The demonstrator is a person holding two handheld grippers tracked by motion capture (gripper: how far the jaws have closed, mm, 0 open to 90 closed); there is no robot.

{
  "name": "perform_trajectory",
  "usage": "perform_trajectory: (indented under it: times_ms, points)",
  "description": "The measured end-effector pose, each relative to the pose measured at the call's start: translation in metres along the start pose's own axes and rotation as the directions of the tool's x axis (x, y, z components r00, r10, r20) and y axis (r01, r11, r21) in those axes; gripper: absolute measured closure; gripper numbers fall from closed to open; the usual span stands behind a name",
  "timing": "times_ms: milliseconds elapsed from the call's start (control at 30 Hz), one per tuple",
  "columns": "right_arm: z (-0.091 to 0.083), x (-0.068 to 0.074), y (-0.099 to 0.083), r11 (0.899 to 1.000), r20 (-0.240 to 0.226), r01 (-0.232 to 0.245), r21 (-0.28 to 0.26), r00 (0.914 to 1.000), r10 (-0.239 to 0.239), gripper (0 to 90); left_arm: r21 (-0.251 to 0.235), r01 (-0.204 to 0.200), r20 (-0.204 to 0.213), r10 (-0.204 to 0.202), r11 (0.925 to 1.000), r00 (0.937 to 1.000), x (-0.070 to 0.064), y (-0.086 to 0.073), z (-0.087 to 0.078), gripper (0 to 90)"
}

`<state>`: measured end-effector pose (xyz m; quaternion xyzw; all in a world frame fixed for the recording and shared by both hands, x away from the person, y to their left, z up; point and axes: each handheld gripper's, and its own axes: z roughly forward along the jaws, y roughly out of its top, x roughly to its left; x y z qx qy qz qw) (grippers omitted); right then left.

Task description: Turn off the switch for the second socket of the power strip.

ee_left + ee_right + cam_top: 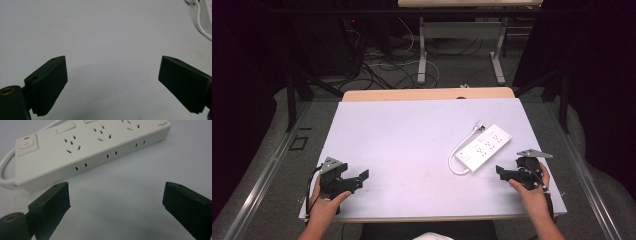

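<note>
A white power strip [486, 146] lies at an angle on the right half of the white table [412, 145], its cord [460, 150] looping round its near end to a plug [481, 125]. In the right gripper view the power strip [92, 147] lies just ahead of the jaws, switch end at the left. My right gripper [503, 173] stands open just right of the strip's near end, nothing between its jaws; the right gripper [115, 202] hovers low over the table. My left gripper [362, 179] is open at the near left, and the left gripper [112, 82] faces bare table.
The cord [203, 25] shows at the top right of the left gripper view. Beyond the table's wooden far edge [427, 94] stand a table's metal legs [422, 50] and loose floor cables [382, 70]. Dark frame bars [292, 95] flank the table.
</note>
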<state>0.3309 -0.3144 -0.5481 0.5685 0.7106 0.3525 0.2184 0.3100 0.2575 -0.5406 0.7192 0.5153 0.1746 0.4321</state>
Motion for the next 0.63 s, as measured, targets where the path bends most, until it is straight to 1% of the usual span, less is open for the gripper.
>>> perform_trajectory:
  times_ms: [67,167,300,433,533,567,633]
  points:
    - [0.0011,-0.0003,-0.0008,1.0,0.001,-0.008,0.005,1.0,0.008,7.1,0.0,-0.001,0.0,0.001,1.0,1.0,0.0,0.0,0.0,8.7]
    - [0.0015,-0.0026,-0.0008,1.0,0.008,-0.001,0.006,1.0,0.001,7.1,0.0,-0.001,0.0,0.001,1.0,1.0,0.0001,0.0001,-0.0001,8.6]
    - [0.0029,-0.0052,-0.0012,1.0,0.017,-0.021,0.013,0.9996,0.02,7.1,0.001,-0.001,0.0,0.001,1.0,1.0,0.0002,0.0001,-0.0001,8.7]
    - [0.0039,-0.0071,-0.0022,0.999,0.017,-0.028,0.023,0.9995,0.028,7.2,0.0,0.0,-0.001,0.0,1.0,1.0,0.0003,0.0002,-0.0002,8.6]
    - [0.0042,-0.006,-0.0024,0.999,0.02,-0.032,0.026,0.9993,0.032,7.1,0.0,0.0,-0.001,0.0,1.0,1.0,0.0003,0.0002,-0.0001,8.6]
    - [0.0042,-0.0056,-0.0024,0.999,0.019,-0.032,0.028,0.9993,0.032,7.1,0.001,-0.001,-0.001,0.001,1.0,1.0,0.0005,0.0002,-0.0002,8.7]
    - [0.0045,-0.0059,-0.0023,1.0,0.018,-0.018,0.024,0.9997,0.018,7.2,0.002,-0.003,-0.001,0.003,1.0,1.0,0.0005,0.0003,-0.0002,8.7]
